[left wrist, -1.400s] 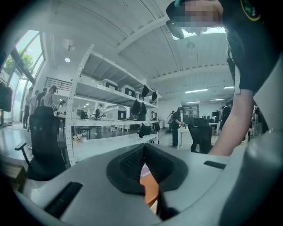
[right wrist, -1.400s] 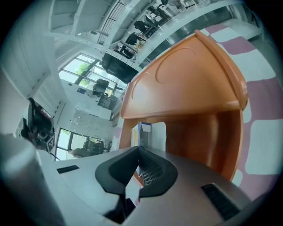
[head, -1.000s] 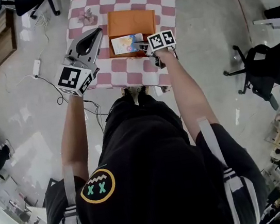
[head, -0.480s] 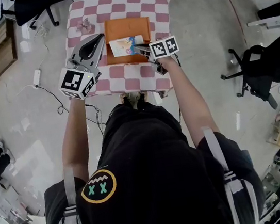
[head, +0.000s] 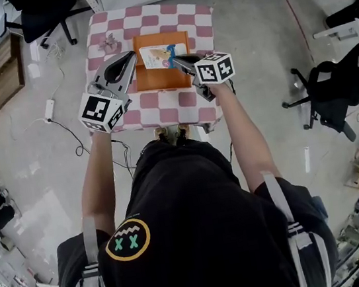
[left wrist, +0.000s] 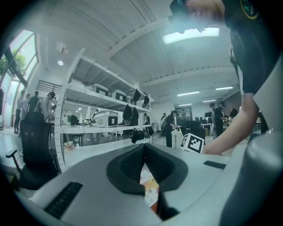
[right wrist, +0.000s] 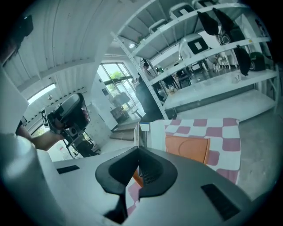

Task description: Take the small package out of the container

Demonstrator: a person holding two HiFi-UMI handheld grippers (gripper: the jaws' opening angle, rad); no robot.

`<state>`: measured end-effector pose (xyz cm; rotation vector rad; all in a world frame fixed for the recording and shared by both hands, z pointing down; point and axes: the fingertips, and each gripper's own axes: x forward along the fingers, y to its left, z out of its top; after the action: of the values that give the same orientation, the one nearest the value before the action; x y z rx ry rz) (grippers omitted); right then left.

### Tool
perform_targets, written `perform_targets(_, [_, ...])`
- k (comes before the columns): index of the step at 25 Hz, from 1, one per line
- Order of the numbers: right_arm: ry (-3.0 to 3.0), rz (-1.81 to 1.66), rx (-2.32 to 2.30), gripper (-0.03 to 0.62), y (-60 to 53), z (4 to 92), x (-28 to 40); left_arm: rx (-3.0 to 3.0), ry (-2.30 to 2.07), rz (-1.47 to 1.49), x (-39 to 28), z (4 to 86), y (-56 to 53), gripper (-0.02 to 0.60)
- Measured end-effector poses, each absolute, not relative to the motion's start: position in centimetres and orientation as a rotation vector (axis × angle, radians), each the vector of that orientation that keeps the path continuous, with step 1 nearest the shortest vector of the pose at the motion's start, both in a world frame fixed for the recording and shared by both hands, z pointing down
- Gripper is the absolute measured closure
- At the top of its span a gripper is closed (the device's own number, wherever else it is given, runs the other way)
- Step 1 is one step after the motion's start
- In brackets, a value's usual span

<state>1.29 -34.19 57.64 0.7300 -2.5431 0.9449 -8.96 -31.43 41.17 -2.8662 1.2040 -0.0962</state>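
Right gripper (head: pixel 175 59), jaws tight on the small package (head: pixel 155 56), over the orange container (head: pixel 163 80) (left gripper (head: pixel 130 55) alongside, jaws together)

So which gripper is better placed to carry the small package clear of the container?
Right. The right gripper is shut on the small package, holding it over the orange container. The left gripper is shut and empty, beside the container.

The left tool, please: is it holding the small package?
No, the small package is clamped in the right tool over the container.
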Motion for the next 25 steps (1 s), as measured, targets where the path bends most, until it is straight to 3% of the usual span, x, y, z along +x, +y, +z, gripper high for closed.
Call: perform_targets(25, [-2.794,0.052,0.904,0.572,-33.1,42.6,2.0,-2.86,1.182,-0.103,-8.0,40.4,-31.2,0.565])
